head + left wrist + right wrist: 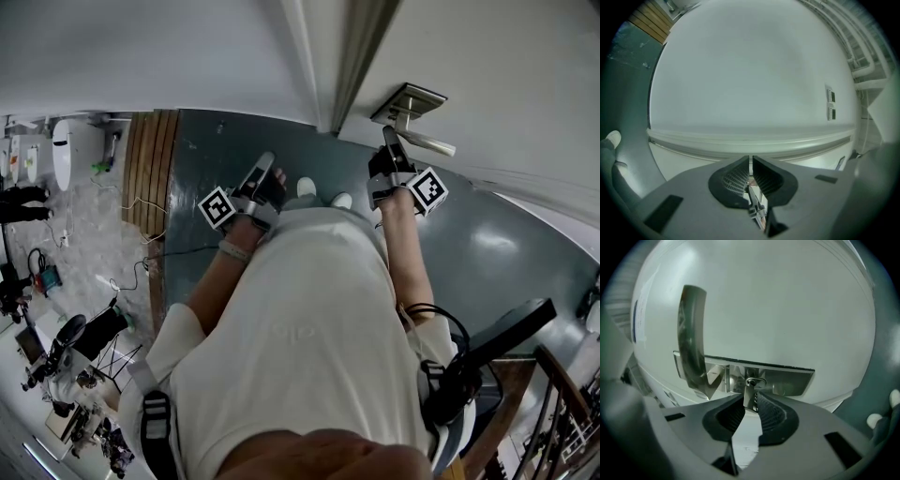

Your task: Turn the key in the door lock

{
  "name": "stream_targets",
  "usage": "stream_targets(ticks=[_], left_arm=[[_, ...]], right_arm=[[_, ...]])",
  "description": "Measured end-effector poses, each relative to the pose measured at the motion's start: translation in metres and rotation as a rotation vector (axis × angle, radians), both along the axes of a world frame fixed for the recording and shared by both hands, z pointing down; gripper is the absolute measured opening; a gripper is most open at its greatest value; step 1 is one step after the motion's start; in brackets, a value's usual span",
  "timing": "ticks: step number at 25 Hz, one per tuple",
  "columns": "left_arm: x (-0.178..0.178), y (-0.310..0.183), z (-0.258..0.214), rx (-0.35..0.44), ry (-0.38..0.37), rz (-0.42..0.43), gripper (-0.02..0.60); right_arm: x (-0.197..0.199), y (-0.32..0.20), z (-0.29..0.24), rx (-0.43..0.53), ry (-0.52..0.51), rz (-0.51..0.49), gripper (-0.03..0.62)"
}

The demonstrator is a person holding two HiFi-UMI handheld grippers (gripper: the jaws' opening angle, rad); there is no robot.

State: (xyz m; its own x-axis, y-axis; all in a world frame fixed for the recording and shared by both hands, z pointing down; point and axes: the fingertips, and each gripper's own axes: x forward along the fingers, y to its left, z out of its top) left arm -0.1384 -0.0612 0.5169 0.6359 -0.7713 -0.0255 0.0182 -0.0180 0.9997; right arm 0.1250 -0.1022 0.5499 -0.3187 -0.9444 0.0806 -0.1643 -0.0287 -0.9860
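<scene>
**Key clamped in the lock by the right gripper; left gripper idle**

Only in the right gripper view can the key [751,393] be made out: its head is pinched between the two nearly closed jaws of the right gripper [751,400], and its shaft is seated in the lock [755,381] of a steel plate [793,380]. In the head view the key is too small to be told, but that gripper is seen held level against the white door [506,75], just below the handle [427,142].

In the left gripper view the left gripper [750,162] is seen with its jaws together on nothing, faced at a bare white wall; in the head view it is held apart from the door, above the floor.

The floor [497,244] is grey-green, with a wooden strip [150,169] at the left and cluttered gear beyond it.

The key's long axis is pointed straight into the door, along the gripper's line. Its head is seen as an upright strip in the right gripper view, crosswise to the long plate.
</scene>
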Motion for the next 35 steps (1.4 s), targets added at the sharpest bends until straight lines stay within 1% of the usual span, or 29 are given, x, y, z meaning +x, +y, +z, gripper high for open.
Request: stream_targets(ticks=[3, 4, 6, 9, 12, 13, 15, 17, 21, 23, 25, 26, 27, 28, 29, 35], left_arm=[[-0.001, -0.001, 0.000, -0.006, 0.007, -0.001, 0.011], [-0.001, -0.001, 0.000, -0.007, 0.008, 0.000, 0.011], [-0.001, -0.002, 0.001, -0.008, 0.008, 0.003, 0.011], [0.000, -0.003, 0.001, -0.008, 0.006, 0.006, 0.011], [0.000, -0.003, 0.001, -0.009, 0.007, 0.006, 0.011], [0.000, -0.003, 0.001, -0.009, 0.006, 0.006, 0.011], [0.000, -0.003, 0.002, -0.011, 0.006, 0.006, 0.011], [-0.001, -0.003, 0.002, -0.012, 0.007, 0.003, 0.011], [-0.003, -0.003, 0.003, -0.014, 0.006, -0.002, 0.011], [-0.004, -0.003, 0.002, -0.016, 0.007, -0.002, 0.011], [-0.004, -0.004, 0.002, -0.017, 0.009, -0.002, 0.011], [-0.004, -0.004, 0.002, -0.017, 0.009, -0.002, 0.011], [-0.004, -0.004, 0.002, -0.017, 0.010, -0.002, 0.011], [-0.004, -0.004, 0.002, -0.018, 0.011, -0.003, 0.011], [-0.004, -0.003, 0.002, -0.019, 0.011, -0.005, 0.011], [-0.010, 0.000, 0.006, -0.029, 0.015, -0.025, 0.011]], right_arm=[[-0.001, 0.000, 0.001, 0.009, -0.133, 0.009, 0.081], [-0.001, 0.000, 0.002, 0.010, -0.158, 0.010, 0.083], [-0.002, 0.000, 0.002, 0.015, -0.174, 0.006, 0.083], [-0.002, -0.001, 0.000, 0.037, -0.126, -0.018, 0.083], [-0.002, -0.001, -0.002, 0.056, -0.054, -0.048, 0.084], [-0.003, -0.001, -0.003, 0.061, -0.015, -0.057, 0.084], [-0.004, 0.000, -0.005, 0.066, 0.102, -0.065, 0.084], [-0.004, 0.001, -0.006, 0.070, 0.260, -0.077, 0.084], [0.002, 0.006, -0.007, 0.045, 0.671, -0.098, 0.084], [0.003, 0.008, -0.009, 0.033, 0.850, -0.104, 0.084], [0.001, 0.008, -0.009, 0.013, 0.984, -0.109, 0.084], [0.000, 0.007, -0.009, 0.004, 1.023, -0.108, 0.084], [-0.002, 0.007, -0.008, -0.004, 1.035, -0.104, 0.080], [-0.002, 0.006, -0.008, -0.011, 1.018, -0.096, 0.065], [-0.002, 0.006, -0.008, -0.019, 0.975, -0.083, 0.059], [-0.001, 0.006, -0.008, -0.043, 0.609, -0.031, 0.046]])
